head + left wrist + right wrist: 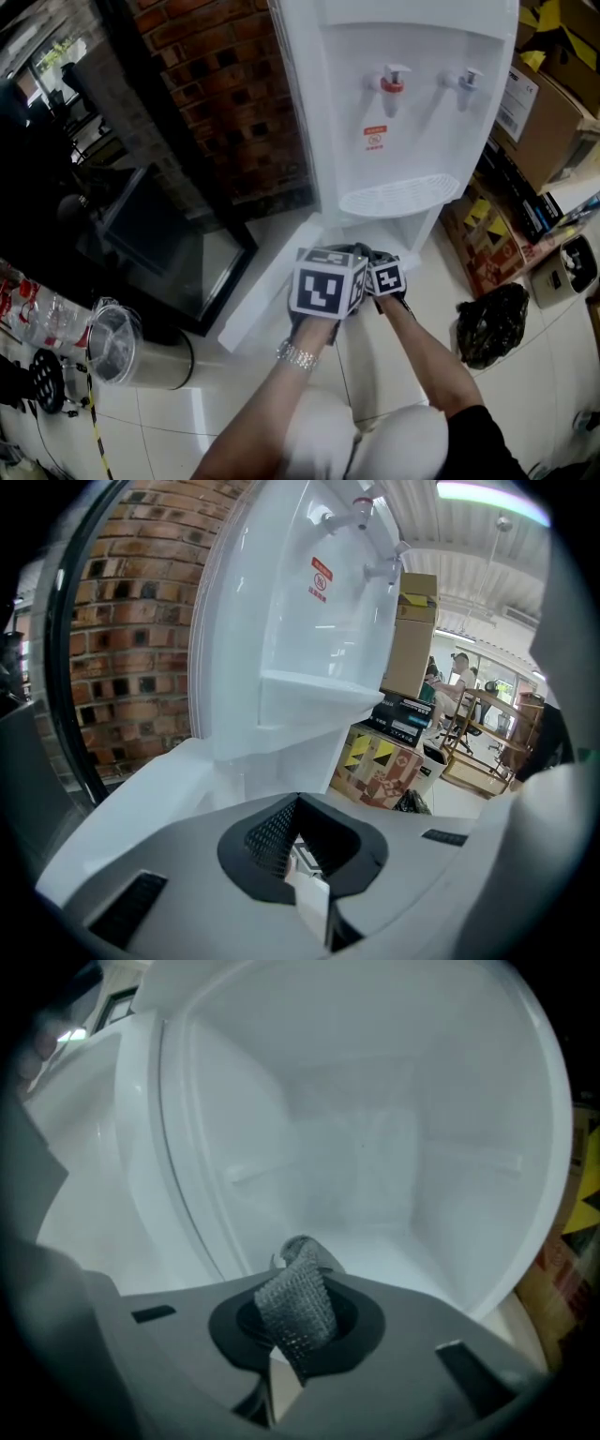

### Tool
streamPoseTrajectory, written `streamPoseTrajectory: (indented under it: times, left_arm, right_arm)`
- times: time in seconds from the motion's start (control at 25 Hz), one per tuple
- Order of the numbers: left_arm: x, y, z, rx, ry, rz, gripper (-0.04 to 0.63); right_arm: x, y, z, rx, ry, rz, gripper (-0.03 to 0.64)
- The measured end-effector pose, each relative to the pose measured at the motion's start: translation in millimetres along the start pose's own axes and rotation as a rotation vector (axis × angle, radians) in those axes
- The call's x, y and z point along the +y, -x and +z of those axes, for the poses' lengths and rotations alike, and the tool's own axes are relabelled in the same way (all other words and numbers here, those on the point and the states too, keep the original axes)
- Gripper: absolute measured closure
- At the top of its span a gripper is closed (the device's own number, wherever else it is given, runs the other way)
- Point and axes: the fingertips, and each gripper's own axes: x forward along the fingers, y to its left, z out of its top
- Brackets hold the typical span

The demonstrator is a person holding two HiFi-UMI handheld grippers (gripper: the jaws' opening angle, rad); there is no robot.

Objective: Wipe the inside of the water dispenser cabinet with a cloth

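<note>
The white water dispenser (pixel 403 103) stands on the floor with its lower cabinet door (pixel 267 295) swung open to the left. Both grippers hang low in front of the cabinet opening. My right gripper (pixel 386 277) is shut on a grey mesh cloth (pixel 298 1302), pointing into the bare white cabinet interior (pixel 375 1166); the cloth's top fold sits just above the cabinet floor. My left gripper (pixel 330 281) is beside it on the door side, shut with nothing seen between its jaws (pixel 302 855). From there the dispenser front (pixel 300 621) rises above.
A brick wall (pixel 225 94) stands behind the dispenser. Cardboard boxes (pixel 539 112) and a black bag (pixel 492 323) crowd the right. A dark glass-fronted unit (pixel 159 244) and a clear round container (pixel 117 342) are at the left. The floor is white tile.
</note>
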Motion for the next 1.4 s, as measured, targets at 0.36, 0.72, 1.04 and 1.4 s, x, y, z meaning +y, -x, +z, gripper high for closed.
streamPoseTrajectory:
  times: [0.36,0.72,1.04,1.4]
  left_arm:
    - [-4,-1,0,0.002,-0.007,-0.009,0.592]
    - [-2,-4,-5,0.023,0.001,0.002,0.592]
    - [-22,1,13,0.021,0.018,0.021,0.592]
    - [-90,68,69,0.219,-0.014,0.004,0.592]
  right_arm:
    - [-124,41,-44,0.060,-0.185,-0.327,0.597]
    - [-101,45,-21,0.006,-0.182,-0.283,0.597]
    - [-80,86,8,-0.008,-0.189,-0.267,0.597]
    - [-1,271,104,0.026,-0.337,-0.217,0.598]
